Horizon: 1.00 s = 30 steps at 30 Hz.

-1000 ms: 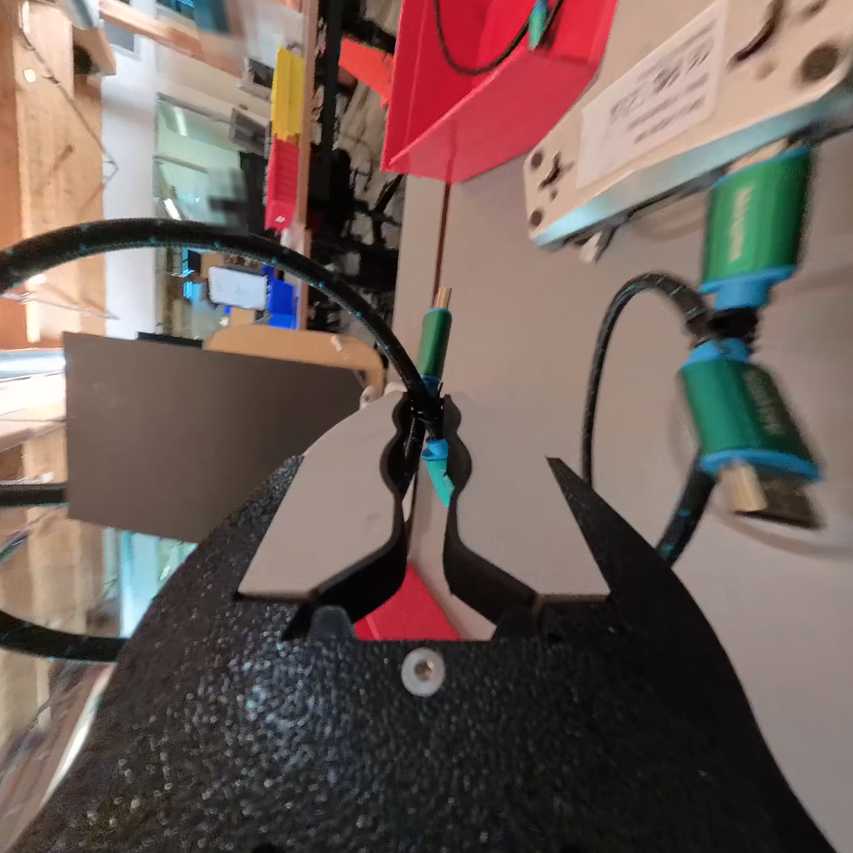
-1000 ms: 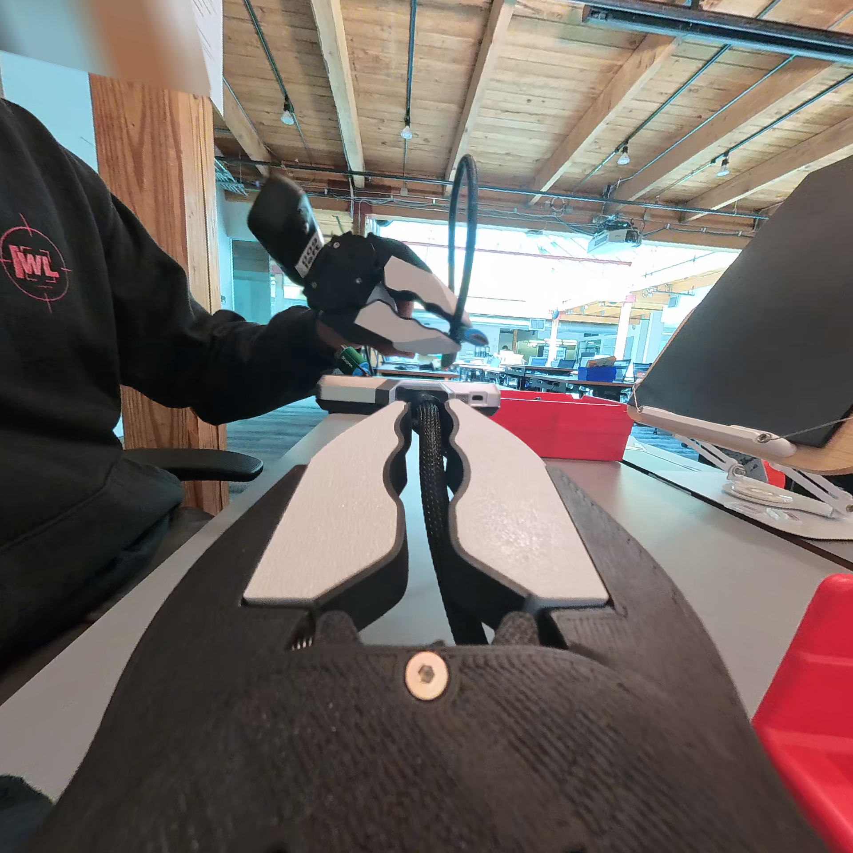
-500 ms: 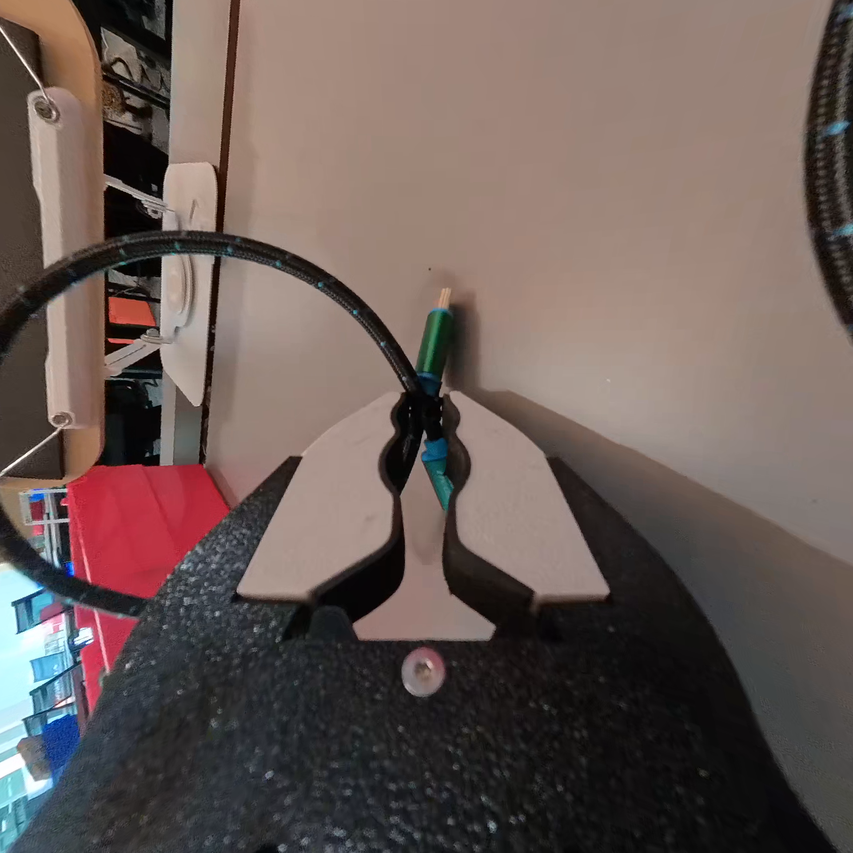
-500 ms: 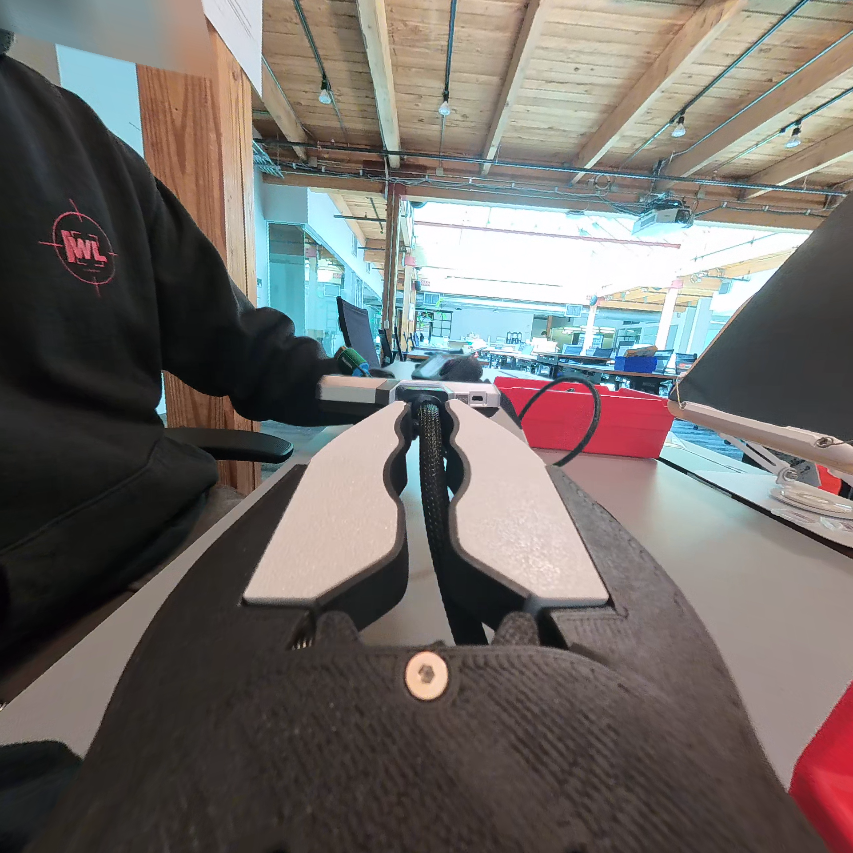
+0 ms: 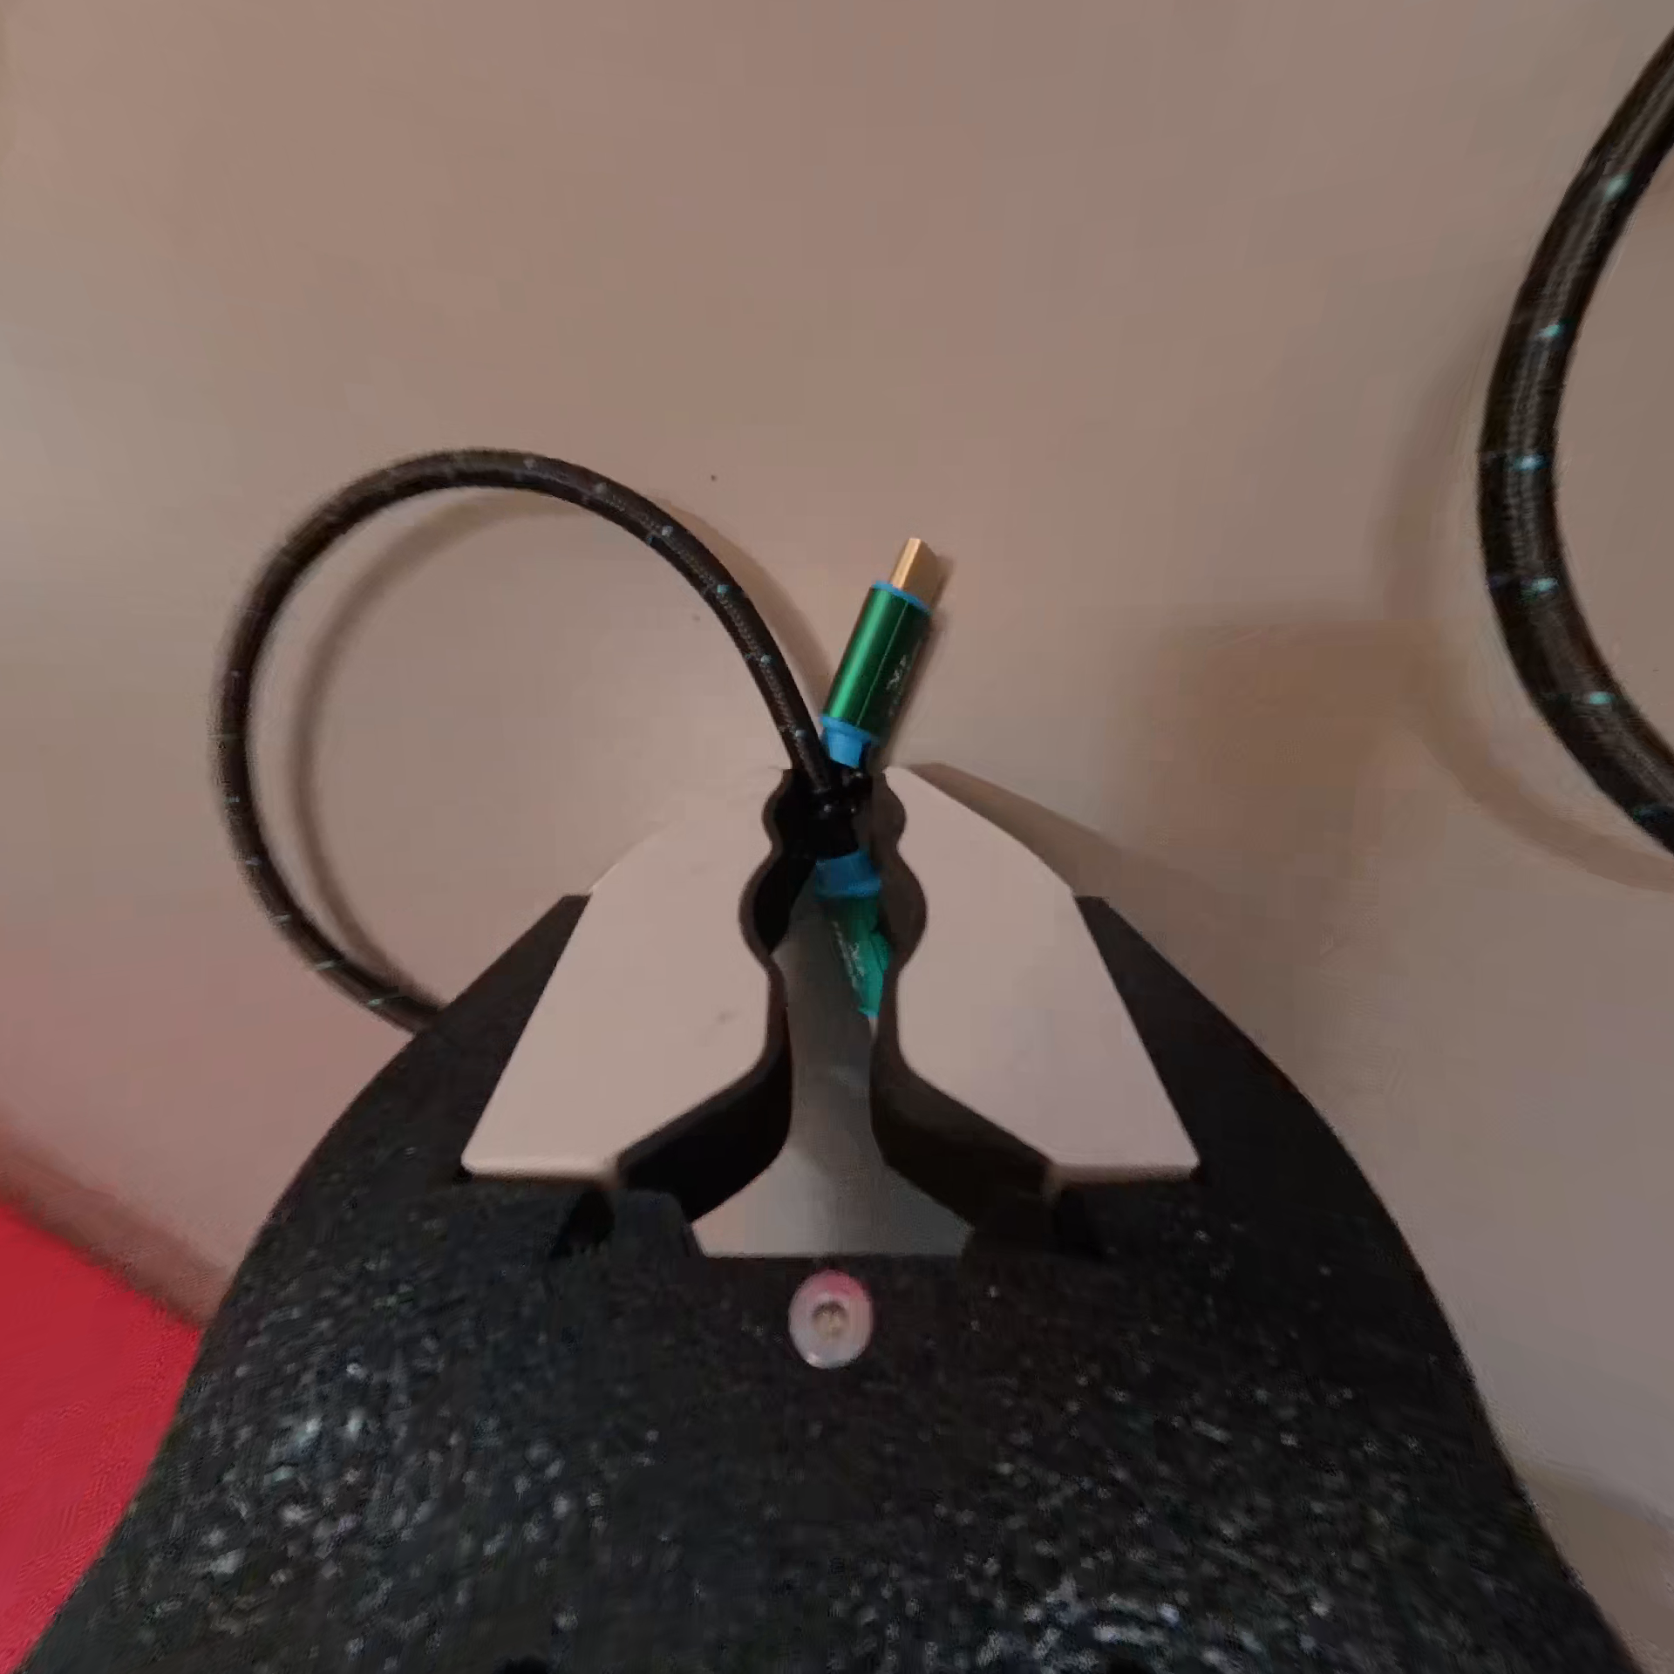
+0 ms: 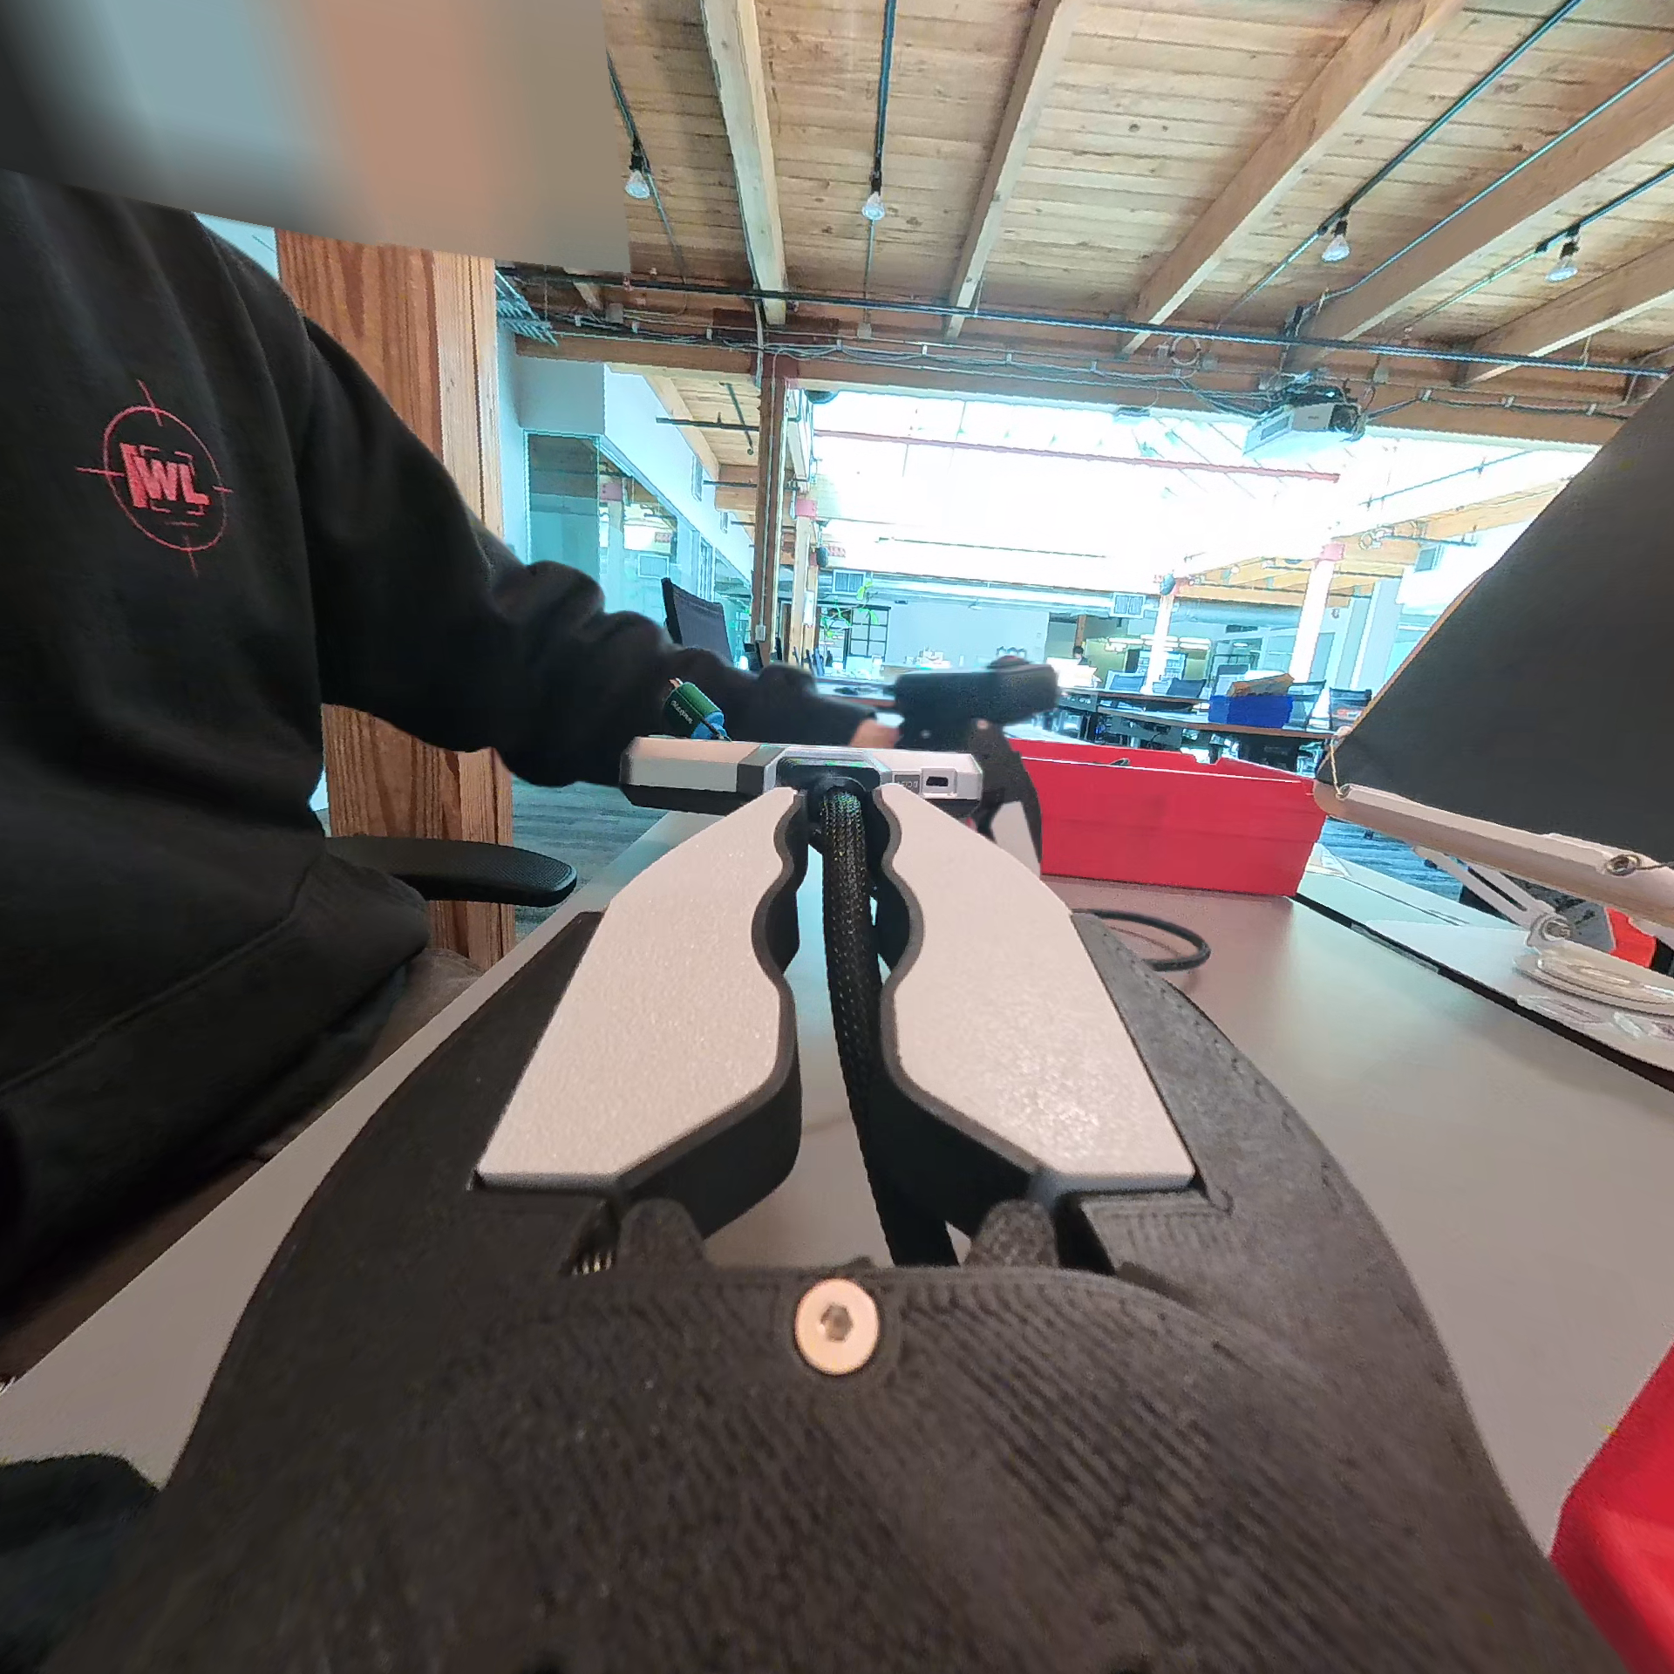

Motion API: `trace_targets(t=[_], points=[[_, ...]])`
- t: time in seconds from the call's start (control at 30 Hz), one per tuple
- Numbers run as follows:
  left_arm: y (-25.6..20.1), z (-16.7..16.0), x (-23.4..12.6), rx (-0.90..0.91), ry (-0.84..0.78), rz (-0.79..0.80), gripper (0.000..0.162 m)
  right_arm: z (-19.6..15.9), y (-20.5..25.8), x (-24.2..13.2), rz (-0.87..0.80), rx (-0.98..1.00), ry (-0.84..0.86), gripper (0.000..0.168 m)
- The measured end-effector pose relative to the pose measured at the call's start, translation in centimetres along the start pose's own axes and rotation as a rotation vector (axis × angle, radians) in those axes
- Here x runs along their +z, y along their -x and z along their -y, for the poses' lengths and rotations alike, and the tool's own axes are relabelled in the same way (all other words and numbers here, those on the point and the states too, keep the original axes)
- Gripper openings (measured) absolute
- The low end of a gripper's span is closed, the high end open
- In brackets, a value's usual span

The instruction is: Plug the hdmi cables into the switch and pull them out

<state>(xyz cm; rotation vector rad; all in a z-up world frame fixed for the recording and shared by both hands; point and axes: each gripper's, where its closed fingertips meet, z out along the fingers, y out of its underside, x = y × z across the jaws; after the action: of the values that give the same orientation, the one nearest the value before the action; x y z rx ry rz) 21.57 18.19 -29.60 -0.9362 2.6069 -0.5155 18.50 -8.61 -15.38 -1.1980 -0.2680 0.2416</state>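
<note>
In the left wrist view my left gripper point(image 5: 838, 779) is shut on a black braided HDMI cable point(image 5: 272, 725), just behind its green plug point(image 5: 883, 652). The gold tip points up and away, close over the grey table point(image 5: 815, 272). A second green plug end point(image 5: 851, 951) shows between the fingers. In the right wrist view my right gripper point(image 6: 838, 797) is shut on another black braided cable point(image 6: 851, 951), right at the silver switch point(image 6: 697, 770) where it goes in. A green plug point(image 6: 688, 711) sits at the switch's far left. The left gripper point(image 6: 978, 707) shows blurred behind the switch.
A red bin point(image 6: 1159, 824) stands behind the switch and another one point(image 6: 1621, 1495) at my near right. A black board on a white stand point(image 6: 1522, 679) is at the right. A loose cable point(image 6: 1168, 942) lies on the table. A person's black sleeve point(image 6: 507, 670) reaches across at the left.
The left gripper has come down from high above the switch to just over the table behind it, still holding its cable. The right gripper has kept its hold at the switch.
</note>
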Motion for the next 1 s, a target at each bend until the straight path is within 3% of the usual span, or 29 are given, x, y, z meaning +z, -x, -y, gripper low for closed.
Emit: trace_targets(t=[0.07,0.17,0.43,0.6,0.83,1.0], points=[[-0.9,-0.4,-0.2,-0.01,0.049,-0.205,0.024,0.0,0.0,0.0,0.001,-0.001,0.0,0.012],[-1.3,-0.5,-1.0,0.037,0.066,-0.432,0.021,0.0,0.1,0.0,0.003,-0.002,0.001,0.012],[-0.4,-0.2,-2.6,-0.13,0.212,-0.865,0.03,0.0,0.1,0.1,0.013,0.005,0.004,0.012],[-0.9,-0.9,-1.9,-0.109,0.357,-0.931,0.027,0.0,0.1,0.1,0.021,0.013,0.003,0.012],[-2.0,-1.2,-1.8,-0.036,0.402,-0.995,0.013,0.0,-0.1,0.0,0.018,0.016,-0.003,0.012],[-2.0,-0.8,-1.3,0.109,0.315,-0.821,0.013,0.0,-0.3,0.0,0.005,0.01,-0.003,0.012]])
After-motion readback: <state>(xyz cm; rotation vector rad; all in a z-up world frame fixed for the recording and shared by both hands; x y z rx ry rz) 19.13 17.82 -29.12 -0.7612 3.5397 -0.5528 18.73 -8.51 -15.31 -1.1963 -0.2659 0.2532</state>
